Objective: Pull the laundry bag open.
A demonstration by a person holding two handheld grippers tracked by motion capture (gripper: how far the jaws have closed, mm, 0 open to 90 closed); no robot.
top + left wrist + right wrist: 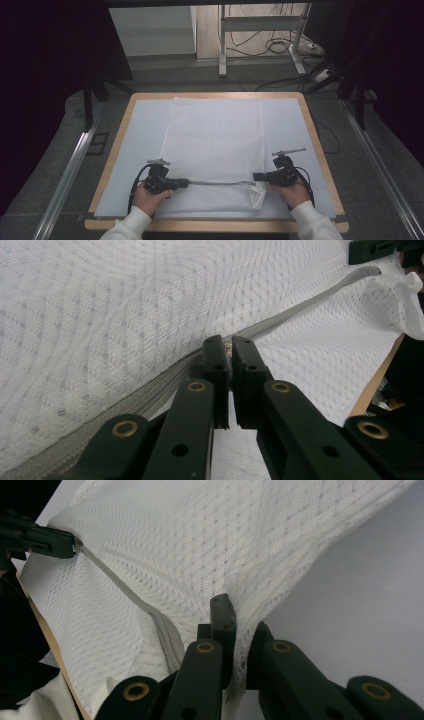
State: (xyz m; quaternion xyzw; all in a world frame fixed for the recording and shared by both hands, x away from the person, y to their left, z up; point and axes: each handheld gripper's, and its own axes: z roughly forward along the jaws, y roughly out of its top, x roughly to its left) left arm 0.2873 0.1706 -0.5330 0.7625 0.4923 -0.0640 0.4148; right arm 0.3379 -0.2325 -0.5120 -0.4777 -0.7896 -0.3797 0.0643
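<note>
White mesh bag (212, 145): soft, light, limp. Zipper (217, 183) at 6 o'clock; left gripper (230, 347) clamped, probably on slider. Right gripper (239, 617) pinched on bag's corner fabric.

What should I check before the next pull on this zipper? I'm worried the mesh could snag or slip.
1. Left gripper shut on the zipper pull: ok, jaws closed around a small metal piece on the zipper.
2. Right gripper shut on the mesh bag at its edge: ok, fabric pinched between the jaws.
3. Zipper stretched straight between the grippers: ok in the high view.
4. Mesh clear of the slider: cannot tell, the jaws hide it.
5. Bag lying flat on the table: ok beyond the zipper; the near right corner is bunched.
</note>
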